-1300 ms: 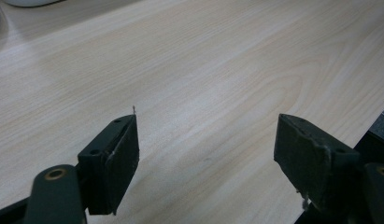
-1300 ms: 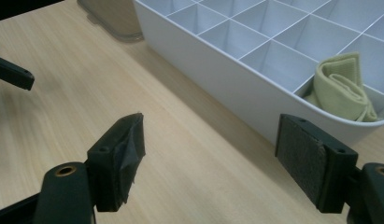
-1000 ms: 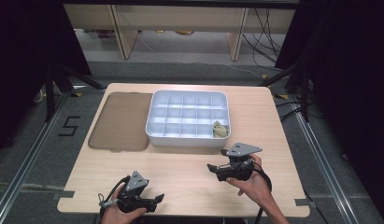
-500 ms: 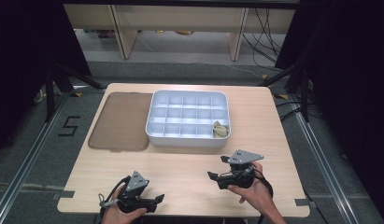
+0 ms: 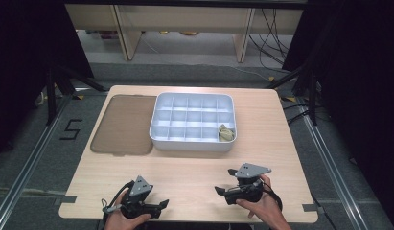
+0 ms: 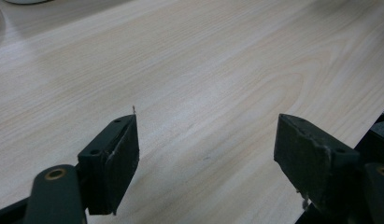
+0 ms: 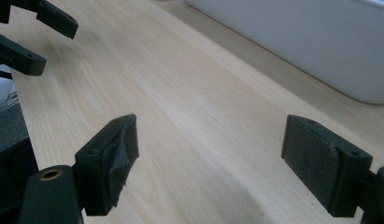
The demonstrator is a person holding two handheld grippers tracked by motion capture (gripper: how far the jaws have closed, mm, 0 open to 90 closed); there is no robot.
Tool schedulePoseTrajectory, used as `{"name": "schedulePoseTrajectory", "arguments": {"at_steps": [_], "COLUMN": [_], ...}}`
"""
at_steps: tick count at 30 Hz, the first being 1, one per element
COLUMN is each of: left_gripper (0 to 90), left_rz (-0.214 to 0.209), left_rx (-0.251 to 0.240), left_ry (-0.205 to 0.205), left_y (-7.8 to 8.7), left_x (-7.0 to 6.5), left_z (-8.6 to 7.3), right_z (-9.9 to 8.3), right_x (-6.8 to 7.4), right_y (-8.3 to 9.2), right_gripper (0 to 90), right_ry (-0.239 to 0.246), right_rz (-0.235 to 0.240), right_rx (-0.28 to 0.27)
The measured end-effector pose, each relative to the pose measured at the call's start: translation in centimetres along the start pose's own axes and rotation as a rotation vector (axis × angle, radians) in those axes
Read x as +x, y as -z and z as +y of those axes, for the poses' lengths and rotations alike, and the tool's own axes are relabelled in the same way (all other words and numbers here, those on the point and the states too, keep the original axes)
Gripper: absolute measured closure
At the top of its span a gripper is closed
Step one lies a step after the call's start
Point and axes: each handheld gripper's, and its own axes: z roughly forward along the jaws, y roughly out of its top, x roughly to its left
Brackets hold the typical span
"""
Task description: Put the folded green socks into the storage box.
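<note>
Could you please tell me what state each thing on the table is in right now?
White compartment tray: uncovered, one small beige item in its near right corner compartment.
Beige item: lying inside the tray, untouched.
Brown lid: off, flat on the table left of the tray.
Left gripper: open, nothing between its jaws.
Right gripper: open, nothing between its jaws.

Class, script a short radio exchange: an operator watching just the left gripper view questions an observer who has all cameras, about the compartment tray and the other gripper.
Operator: My left gripper is open over bare table. Is anything in the tray?
Observer: One crumpled beige item lies in the white tray's near right corner compartment.
Operator: And the right gripper?
Observer: The right gripper is empty; its jaws have just been opening and stand wide above the wood, short of the tray.
</note>
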Motion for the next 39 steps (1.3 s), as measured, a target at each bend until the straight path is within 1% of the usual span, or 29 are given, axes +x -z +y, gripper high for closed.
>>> {"name": "schedulePoseTrajectory", "arguments": {"at_steps": [1,2,3,4,5,8,9,10,11,12,13,14,16,17,18,19,20,21,22,23,27,28,29,33,34,35,36,39], "left_gripper": [22.0,22.0,22.0,22.0,22.0,22.0,22.0,22.0,22.0,22.0,22.0,22.0,22.0,22.0,22.0,22.0,22.0,22.0,22.0,22.0,22.0,22.0,22.0,22.0,22.0,22.0,22.0,22.0], "left_rz": [-0.003,-0.004,-0.001,0.0,-0.003,-0.003,0.0,0.001,-0.002,-0.002,0.0,-0.003,-0.004,-0.004,-0.003,0.005,0.005,0.004,0.003,-0.005,-0.005,-0.003,0.006,0.003,-0.005,-0.005,-0.005,-0.004], "left_rx": [-0.021,-0.022,-0.019,0.007,0.012,0.01,0.001,-0.01,0.009,0.011,0.006,0.004,0.005,0.005,-0.015,-0.003,-0.003,-0.003,-0.006,0.007,0.005,-0.004,-0.002,-0.006,0.003,0.006,0.005,0.005], "left_ry": [0.023,0.023,0.022,-0.006,-0.009,-0.005,0.001,0.015,-0.004,-0.005,-0.008,0.008,0.006,0.008,0.03,0.018,0.02,0.018,0.022,0.004,0.007,0.019,0.018,0.022,0.007,0.004,0.006,0.008], "left_y": [-0.2,-0.2,-0.1,0.0,0.1,0.1,0.0,-0.1,0.0,0.1,0.0,0.0,-0.1,-0.1,-0.2,-0.2,-0.2,-0.2,-0.2,-0.1,-0.1,-0.2,-0.2,-0.2,-0.1,-0.1,-0.1,-0.1], "left_x": [-0.1,-0.2,-0.2,0.0,0.1,0.0,0.0,-0.1,0.0,0.0,0.0,-0.1,-0.1,-0.1,-0.2,-0.1,-0.1,-0.1,-0.2,-0.1,-0.1,-0.2,-0.1,-0.2,-0.1,-0.1,-0.1,-0.1], "left_z": [0.0,0.0,0.0,0.0,0.0,0.0,0.0,0.0,0.0,0.0,0.0,-0.1,-0.1,-0.1,-0.1,-0.1,-0.1,-0.1,-0.1,-0.1,-0.1,-0.1,-0.1,-0.1,-0.1,-0.1,-0.1,-0.1], "right_z": [-0.1,-0.3,-0.4,-0.5,-0.7,-1.0,-1.1,-1.3,-1.4,-1.6,-1.8,-1.9,-2.2,-2.3,-2.5,-2.5,-2.6,-2.7,-2.7,-2.7,-2.8,-2.8,-2.8,-2.8,-2.8,-2.9,-2.8,-2.9], "right_x": [0.0,0.0,0.2,0.1,0.3,0.4,0.5,0.6,0.7,0.7,0.9,1.0,1.2,1.3,1.3,1.3,1.4,1.4,1.4,1.4,1.4,1.4,1.4,1.3,1.4,1.4,1.4,1.4], "right_y": [0.1,0.0,0.1,0.1,0.2,0.3,0.4,0.4,0.4,0.5,0.5,0.5,0.7,0.7,0.8,0.8,0.8,0.8,0.8,0.8,0.9,0.9,0.8,0.8,0.8,0.7,0.7,0.7], "right_gripper": [19.5,19.5,19.6,19.6,19.6,19.6,19.5,19.5,19.4,19.3,19.0,18.2,17.9,17.9,17.9,17.9,18.0,18.0,18.1,18.2,18.3,18.3,18.3,18.4,18.3,18.3,18.3,18.2], "right_ry": [-0.001,0.012,-0.017,0.002,-0.012,0.0,-0.006,-0.007,-0.008,0.005,0.003,0.011,0.018,0.016,0.017,0.018,0.011,0.016,0.012,0.016,0.01,0.018,0.018,0.021,0.014,0.004,0.009,0.014], "right_rz": [-0.001,-0.011,-0.002,0.006,0.001,0.005,0.0,0.005,0.003,0.004,0.005,0.01,0.001,0.002,0.002,0.014,0.005,0.0,-0.001,-0.005,-0.001,-0.004,-0.004,-0.004,0.001,0.006,0.015,0.013], "right_rx": [0.006,-0.012,0.006,-0.001,0.001,0.002,0.003,0.009,0.009,0.018,0.02,0.025,0.033,0.028,0.031,0.038,0.036,0.035,0.036,0.035,0.047,0.045,0.046,0.047,0.047,0.045,0.045,0.042]}}
